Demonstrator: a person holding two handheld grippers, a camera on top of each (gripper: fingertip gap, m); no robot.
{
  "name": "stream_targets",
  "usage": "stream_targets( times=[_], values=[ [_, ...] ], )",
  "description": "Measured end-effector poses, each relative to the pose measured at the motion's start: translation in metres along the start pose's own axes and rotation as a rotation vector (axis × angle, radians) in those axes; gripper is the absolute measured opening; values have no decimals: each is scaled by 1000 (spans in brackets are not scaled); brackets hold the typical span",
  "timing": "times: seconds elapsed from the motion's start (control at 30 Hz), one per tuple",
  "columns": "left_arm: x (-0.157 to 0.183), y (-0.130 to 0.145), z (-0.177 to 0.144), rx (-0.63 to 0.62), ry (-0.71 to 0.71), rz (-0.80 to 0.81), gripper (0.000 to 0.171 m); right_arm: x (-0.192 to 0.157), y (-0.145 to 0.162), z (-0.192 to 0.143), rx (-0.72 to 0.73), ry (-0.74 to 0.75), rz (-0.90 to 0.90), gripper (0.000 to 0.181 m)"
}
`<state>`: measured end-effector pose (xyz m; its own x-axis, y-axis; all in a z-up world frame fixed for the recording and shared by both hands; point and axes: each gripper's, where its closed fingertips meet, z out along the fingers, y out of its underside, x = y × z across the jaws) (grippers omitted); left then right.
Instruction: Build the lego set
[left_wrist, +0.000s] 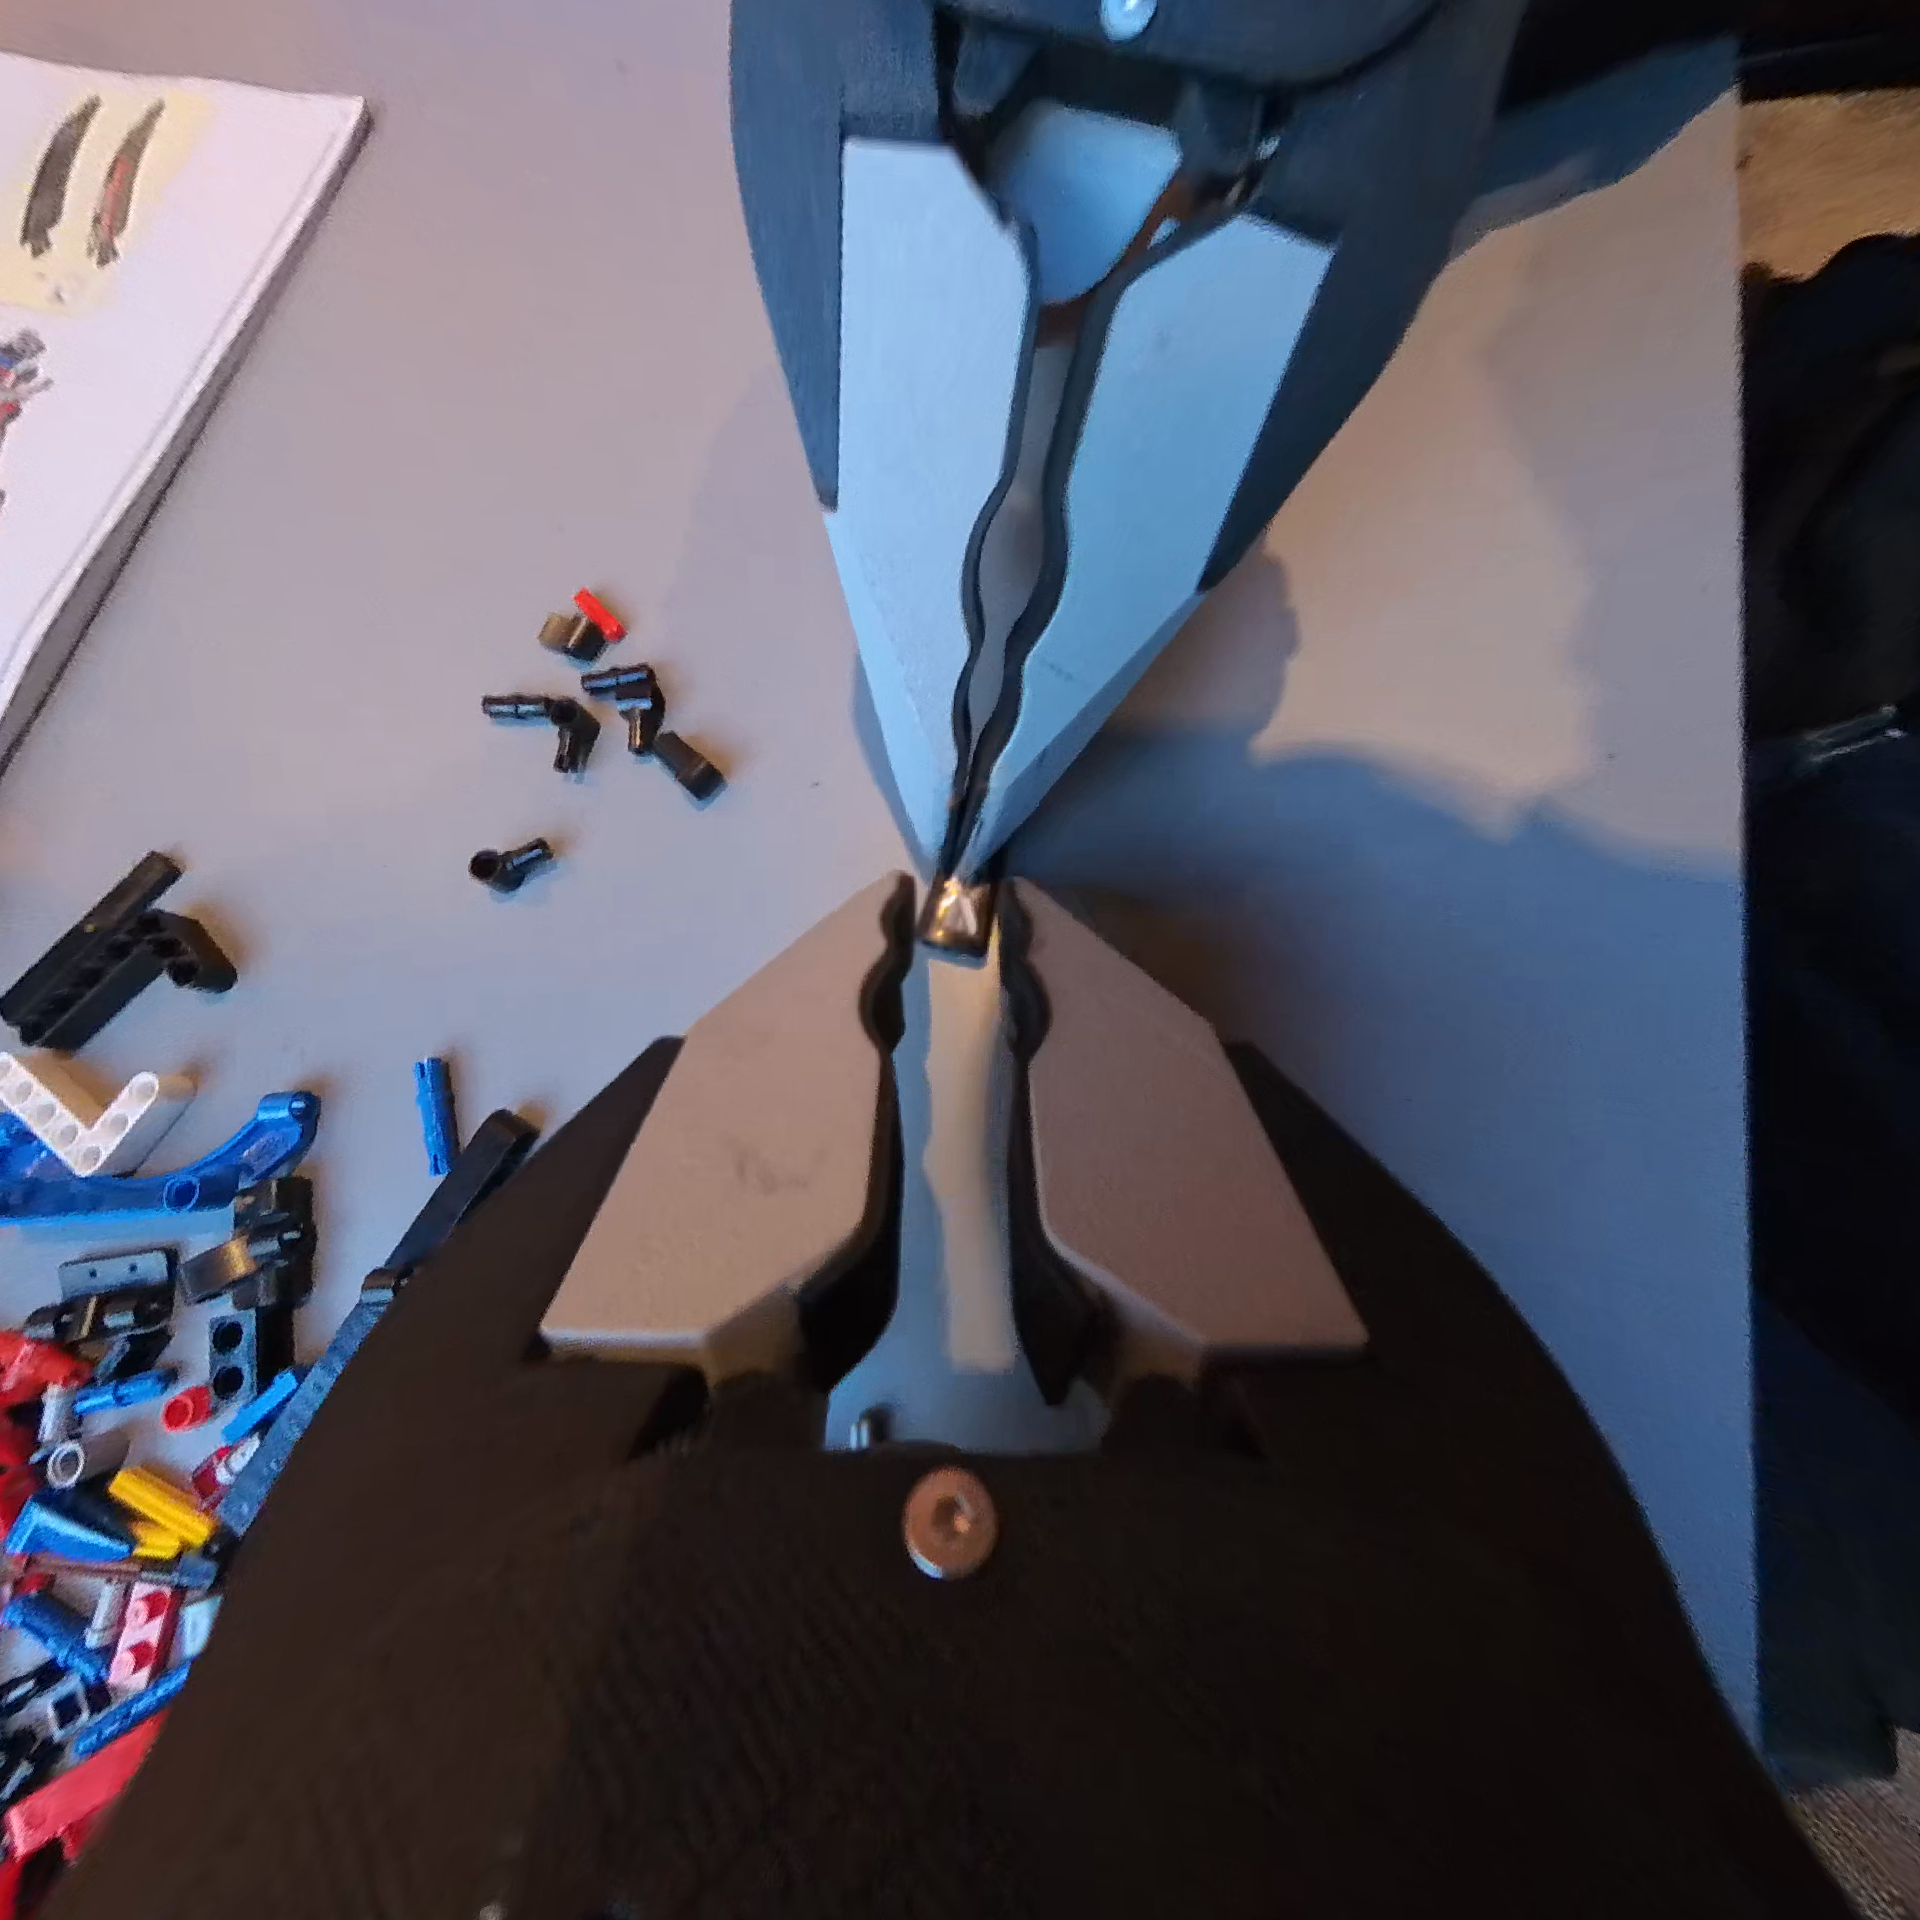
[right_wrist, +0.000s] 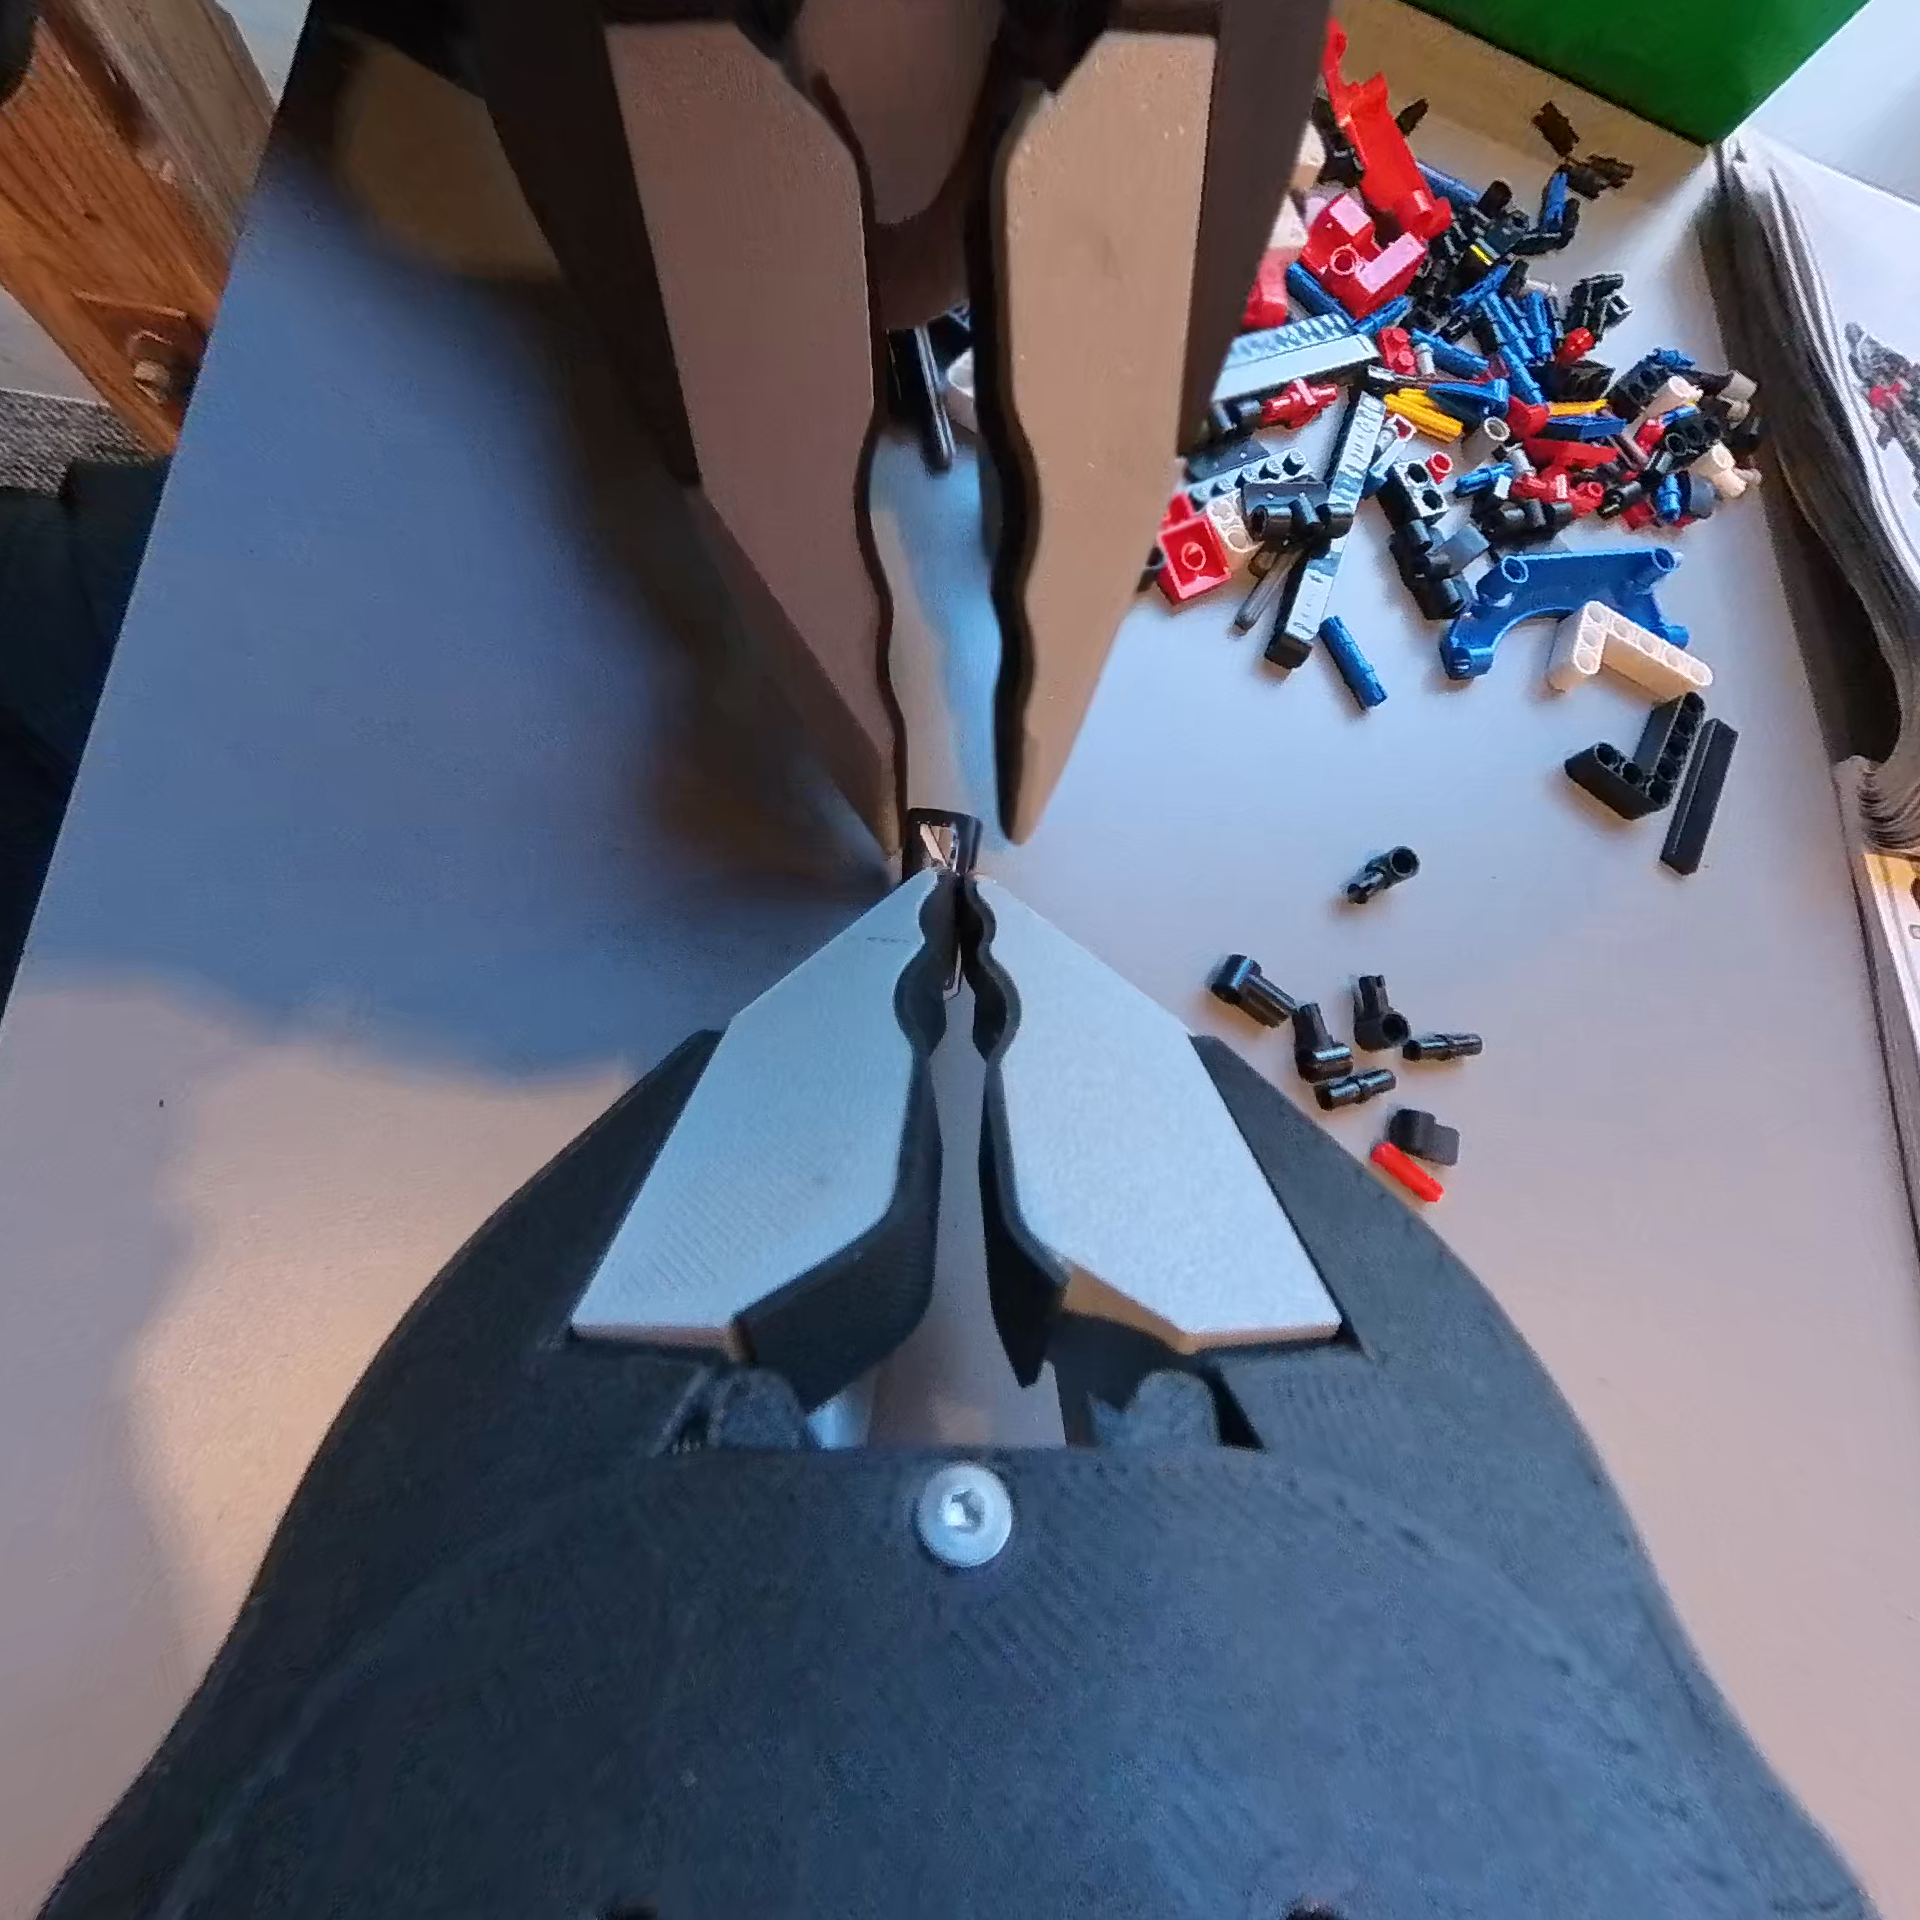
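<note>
A small black lego piece (left_wrist: 954, 923) is held above the grey table (left_wrist: 623, 416), between the two grippers, which meet tip to tip. My right gripper (right_wrist: 961, 883), with grey fingers, is shut on the piece (right_wrist: 940, 840), which sticks out past its tips. It enters the left wrist view from the top (left_wrist: 966, 854). My left gripper (left_wrist: 958, 896), with tan fingers, is open, its tips on either side of the piece with a small gap. It comes in from the top of the right wrist view (right_wrist: 954, 831).
A pile of red, blue, black and white lego parts (right_wrist: 1475, 395) lies on the table, also in the left wrist view (left_wrist: 114, 1403). Several small black connectors (left_wrist: 613, 717) and a red pin (right_wrist: 1405, 1172) lie apart. An instruction booklet (left_wrist: 125, 312) lies at the far left. The table edge (left_wrist: 1745, 935) runs close on the right.
</note>
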<state>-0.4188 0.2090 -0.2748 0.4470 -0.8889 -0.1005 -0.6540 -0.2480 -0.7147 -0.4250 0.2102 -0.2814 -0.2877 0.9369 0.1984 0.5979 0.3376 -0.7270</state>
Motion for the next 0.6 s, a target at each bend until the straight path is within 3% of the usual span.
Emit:
stream_targets(
  times=[0.1,0.6],
  values=[
    [3,-1,0,6,14,5,0,0,0,0,6,-3,5,0],
    [0,7,6,-120,-62,0,10,8,0,-9,39,-1,84,0]
  ],
)
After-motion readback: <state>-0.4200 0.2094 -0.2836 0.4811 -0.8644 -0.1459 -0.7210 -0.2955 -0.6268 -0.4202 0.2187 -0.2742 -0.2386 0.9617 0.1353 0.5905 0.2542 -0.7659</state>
